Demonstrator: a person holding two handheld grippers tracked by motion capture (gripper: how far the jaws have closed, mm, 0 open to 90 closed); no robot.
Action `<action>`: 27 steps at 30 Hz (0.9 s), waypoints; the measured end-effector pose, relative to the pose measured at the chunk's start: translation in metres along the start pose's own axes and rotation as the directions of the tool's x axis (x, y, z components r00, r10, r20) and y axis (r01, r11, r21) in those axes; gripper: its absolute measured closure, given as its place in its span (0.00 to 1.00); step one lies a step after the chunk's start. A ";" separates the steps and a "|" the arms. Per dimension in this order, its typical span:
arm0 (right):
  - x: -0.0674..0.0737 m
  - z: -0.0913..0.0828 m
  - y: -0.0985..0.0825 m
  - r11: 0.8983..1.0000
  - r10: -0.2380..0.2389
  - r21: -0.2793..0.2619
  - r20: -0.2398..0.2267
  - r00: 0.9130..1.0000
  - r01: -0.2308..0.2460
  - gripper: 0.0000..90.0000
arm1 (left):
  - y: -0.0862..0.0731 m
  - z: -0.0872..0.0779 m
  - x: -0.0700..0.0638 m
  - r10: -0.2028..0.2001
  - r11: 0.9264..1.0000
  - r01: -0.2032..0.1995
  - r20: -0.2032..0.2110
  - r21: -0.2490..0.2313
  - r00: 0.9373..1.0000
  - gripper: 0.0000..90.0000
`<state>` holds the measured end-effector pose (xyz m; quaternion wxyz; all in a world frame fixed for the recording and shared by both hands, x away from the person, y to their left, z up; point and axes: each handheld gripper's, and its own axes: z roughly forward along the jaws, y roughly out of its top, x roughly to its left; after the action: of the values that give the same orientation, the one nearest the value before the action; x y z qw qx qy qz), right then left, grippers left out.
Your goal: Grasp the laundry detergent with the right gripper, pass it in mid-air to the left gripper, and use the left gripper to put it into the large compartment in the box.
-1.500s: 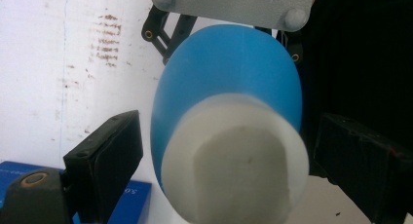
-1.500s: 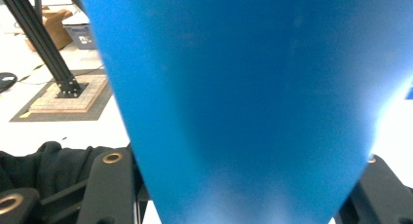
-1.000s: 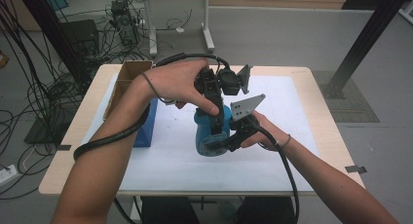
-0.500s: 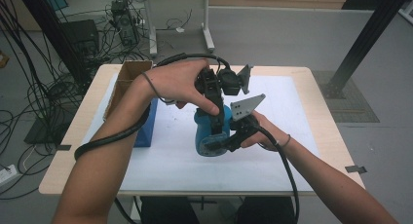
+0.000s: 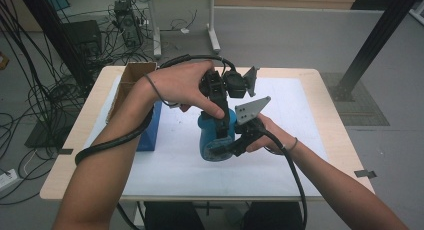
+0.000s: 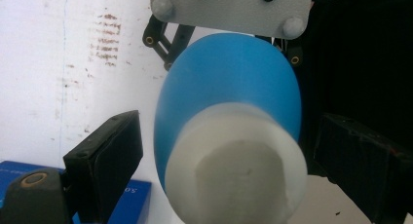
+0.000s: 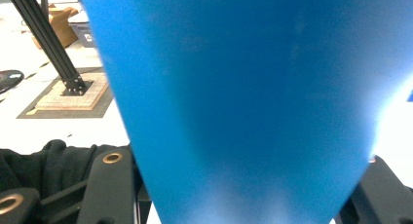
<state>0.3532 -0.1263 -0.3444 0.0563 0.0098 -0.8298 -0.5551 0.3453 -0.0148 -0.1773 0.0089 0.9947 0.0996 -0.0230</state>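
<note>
A blue bottle (image 5: 211,140) with a white cap (image 6: 236,170) stands on the white mat near the table's middle. My right gripper (image 5: 223,151) comes in from the right and is shut on the bottle's body; in the right gripper view the blue bottle (image 7: 243,112) sits between the two black jaws. My left gripper (image 5: 221,121) reaches down from above over the bottle's top. In the left gripper view its jaws straddle the cap, with a small gap on each side, so it stands open. The bottle (image 6: 229,87) runs away from that camera toward the right gripper's grey plate (image 6: 231,12).
A flat blue box (image 5: 150,131) lies on the mat left of the bottle, under the left forearm. An open cardboard box (image 5: 131,80) stands at the table's back left. The white mat (image 5: 300,105) stretches to the right. Cables trail from both grippers.
</note>
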 end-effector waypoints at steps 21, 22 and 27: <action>0.000 0.002 0.002 1.000 -0.005 0.007 -0.002 1.000 0.005 0.47 | 0.003 0.004 0.000 0.003 1.000 -0.003 -0.005 0.026 1.000 0.12; 0.000 0.002 0.002 1.000 -0.005 0.006 0.001 1.000 0.005 0.47 | 0.003 0.005 0.000 0.001 1.000 -0.001 -0.004 0.026 1.000 0.13; 0.000 0.002 0.002 1.000 -0.006 0.007 -0.001 1.000 0.006 0.47 | 0.003 0.006 0.001 0.002 1.000 -0.002 -0.010 0.027 1.000 0.18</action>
<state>0.3535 -0.1237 -0.3434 0.0552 0.0127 -0.8316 -0.5525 0.3463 -0.0175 -0.1829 -0.0048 0.9949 0.0984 -0.0195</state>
